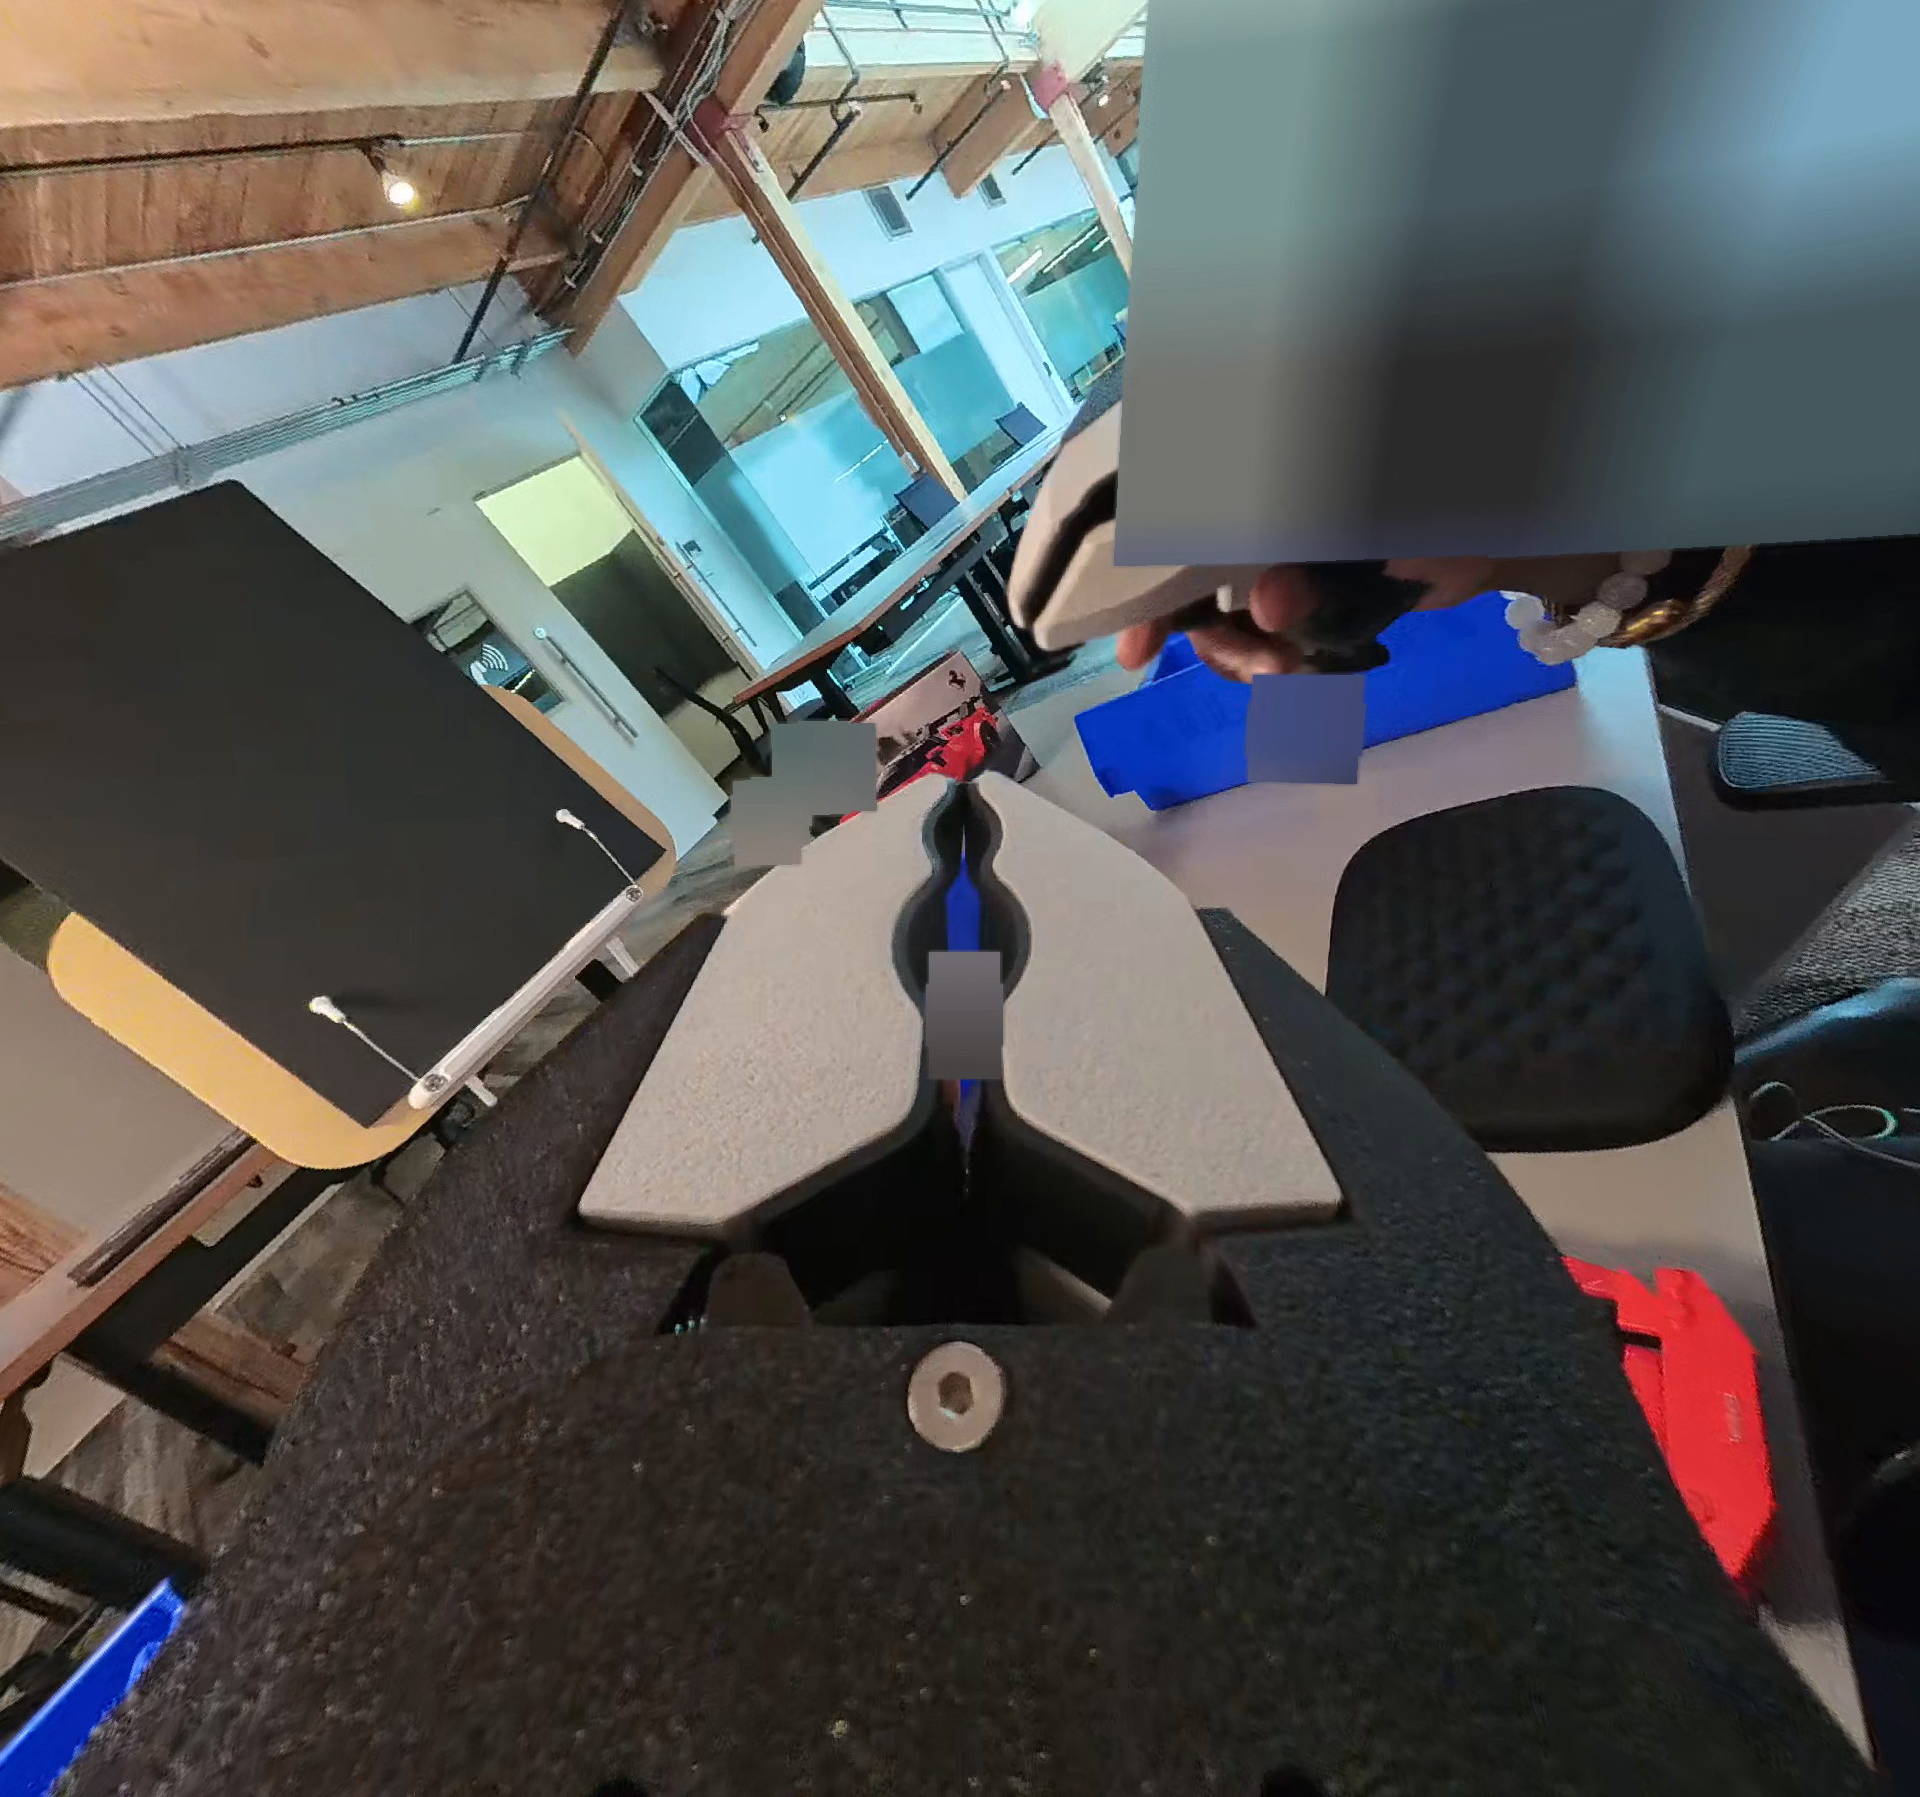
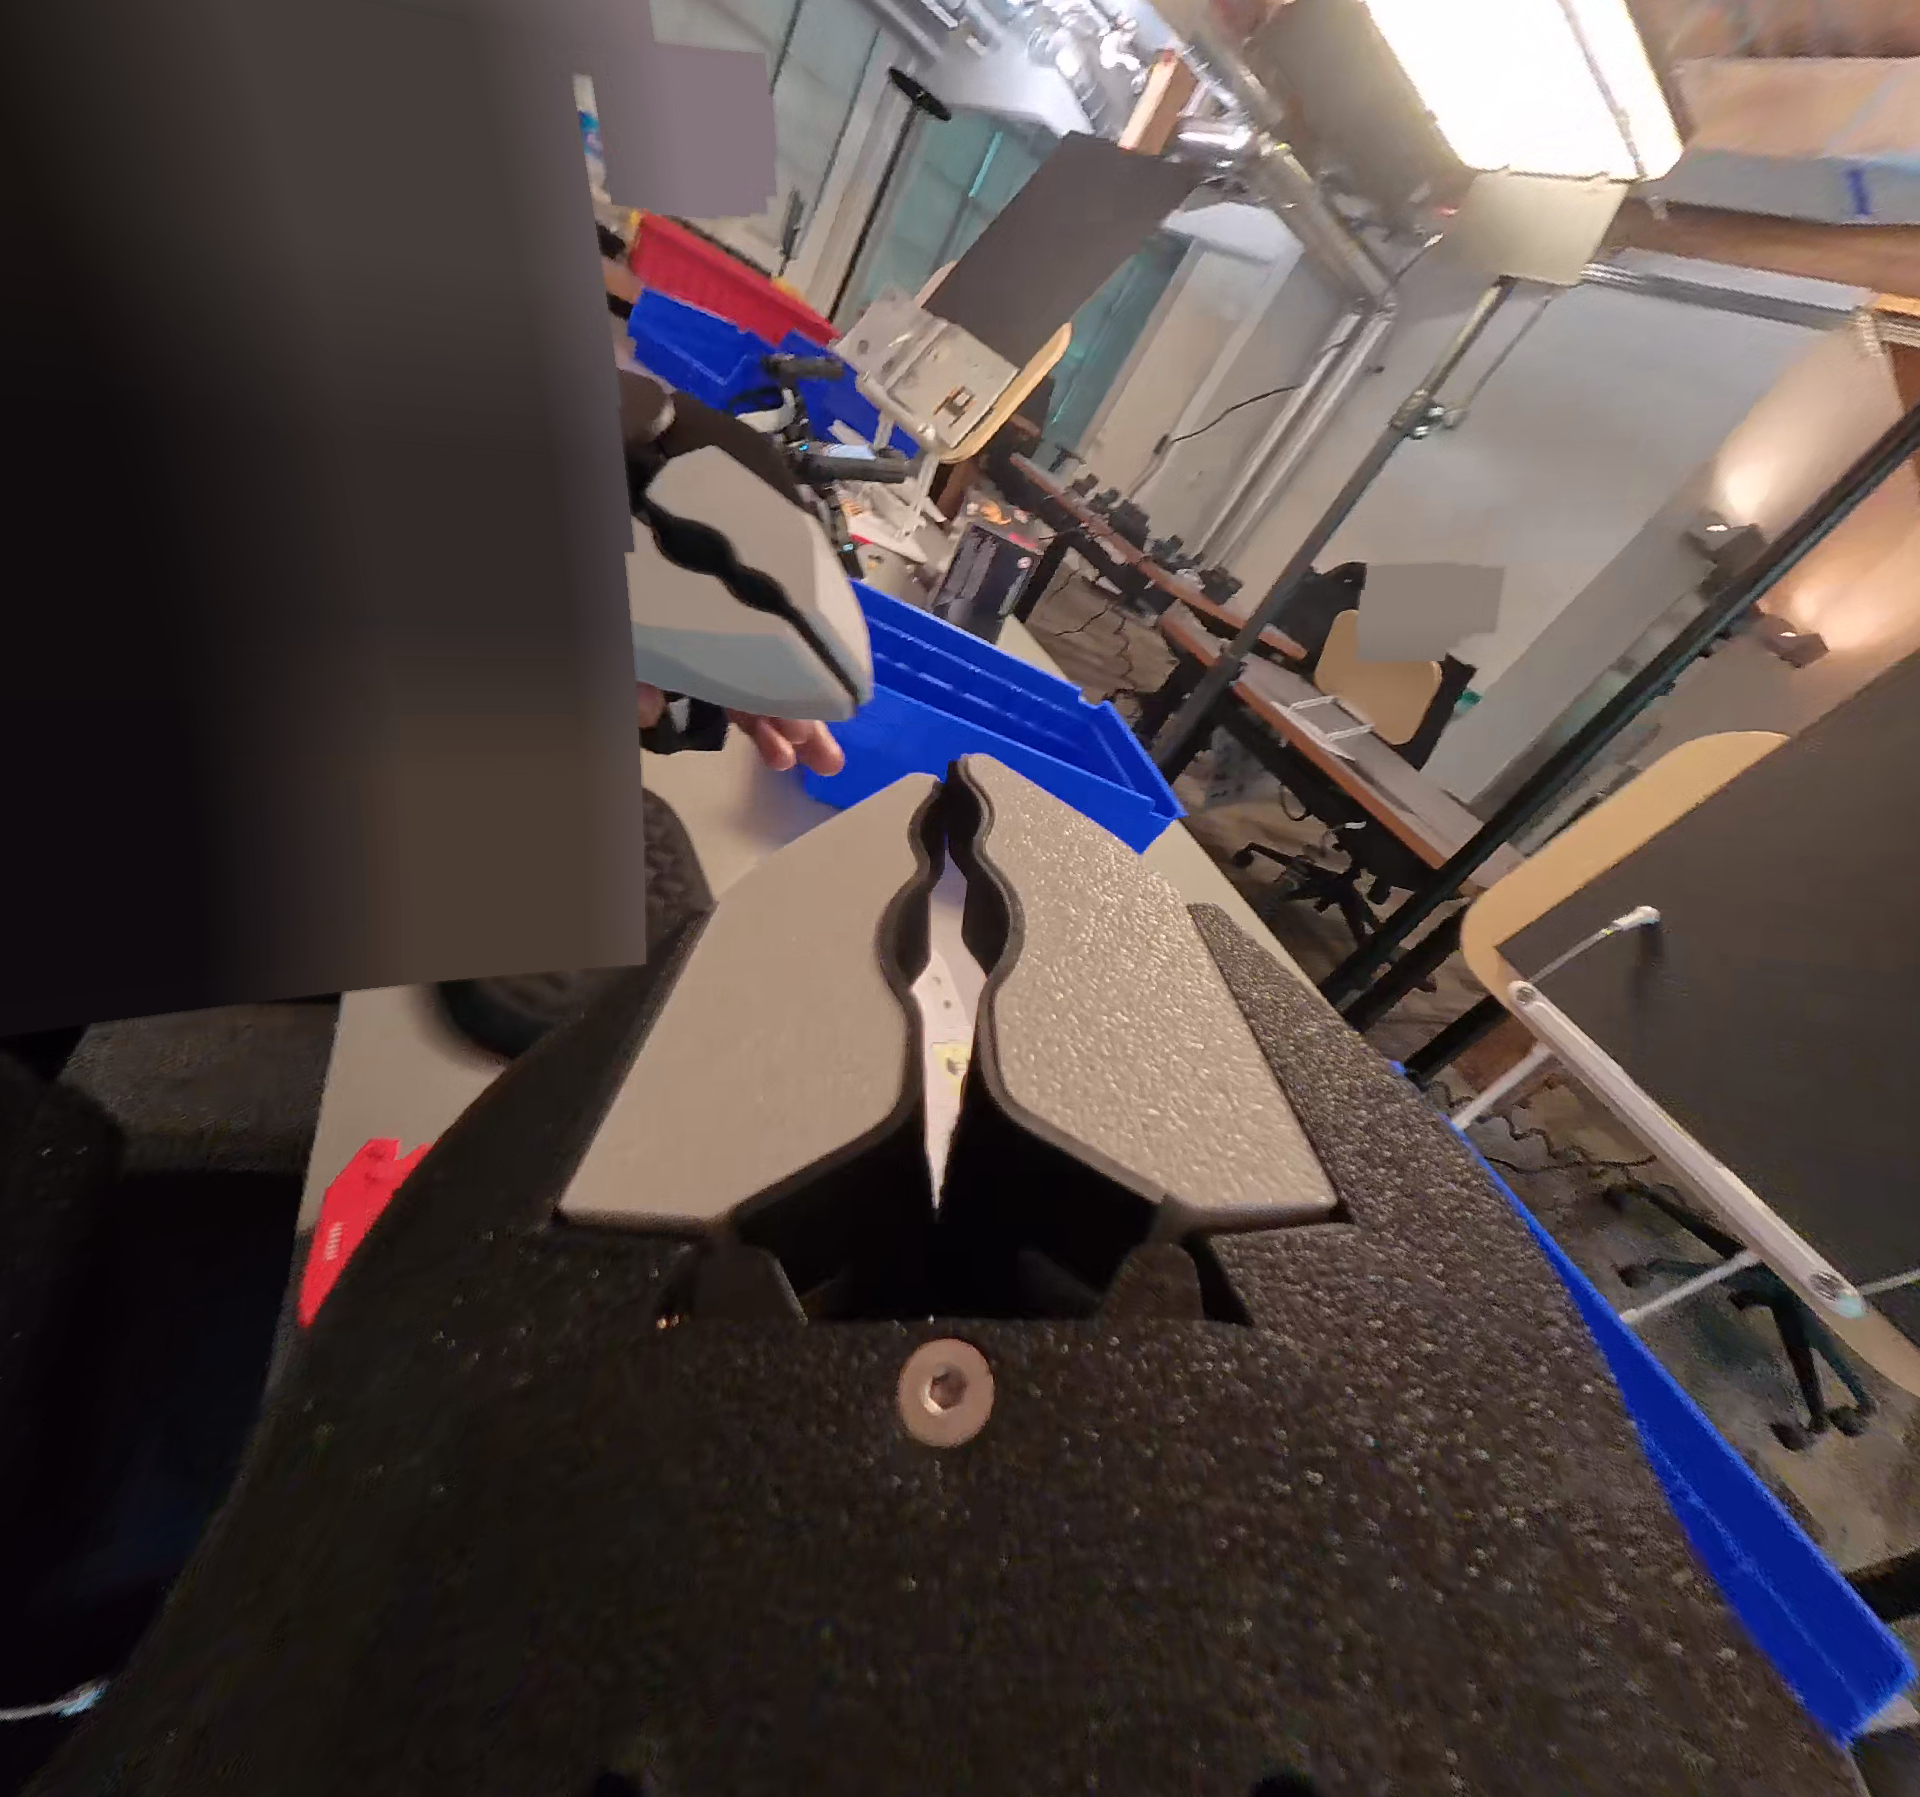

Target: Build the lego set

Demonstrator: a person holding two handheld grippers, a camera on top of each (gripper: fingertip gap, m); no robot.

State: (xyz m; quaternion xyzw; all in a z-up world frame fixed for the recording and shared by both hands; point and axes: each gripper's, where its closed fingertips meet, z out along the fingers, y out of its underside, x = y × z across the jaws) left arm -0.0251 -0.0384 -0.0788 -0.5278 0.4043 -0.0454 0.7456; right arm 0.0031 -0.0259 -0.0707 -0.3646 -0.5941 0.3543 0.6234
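My left gripper (image 1: 961, 793) is shut, raised above the table and pointing out over the room. A thin blue sliver (image 1: 964, 900) shows in the slit between its fingers; I cannot tell whether it is held or lies below. My right gripper (image 2: 951, 783) is shut and empty, with pale table surface showing through its slit. A red lego piece (image 1: 1683, 1415) lies on the grey table (image 1: 1226, 843) near the edge, and also shows in the right wrist view (image 2: 353, 1217). Each gripper appears in the other's view, the right (image 1: 1081, 563) and the left (image 2: 758, 604), both held by hands.
A blue bin (image 1: 1174, 739) sits on the table ahead, also seen in the right wrist view (image 2: 997, 708). Another blue bin edge (image 2: 1714, 1487) runs along the right. A lego box with a red car (image 1: 940, 734) stands beyond. A black chair armrest (image 1: 1517, 968) is close by. The left gripper's tips are roughly 4 cm from the right gripper's.
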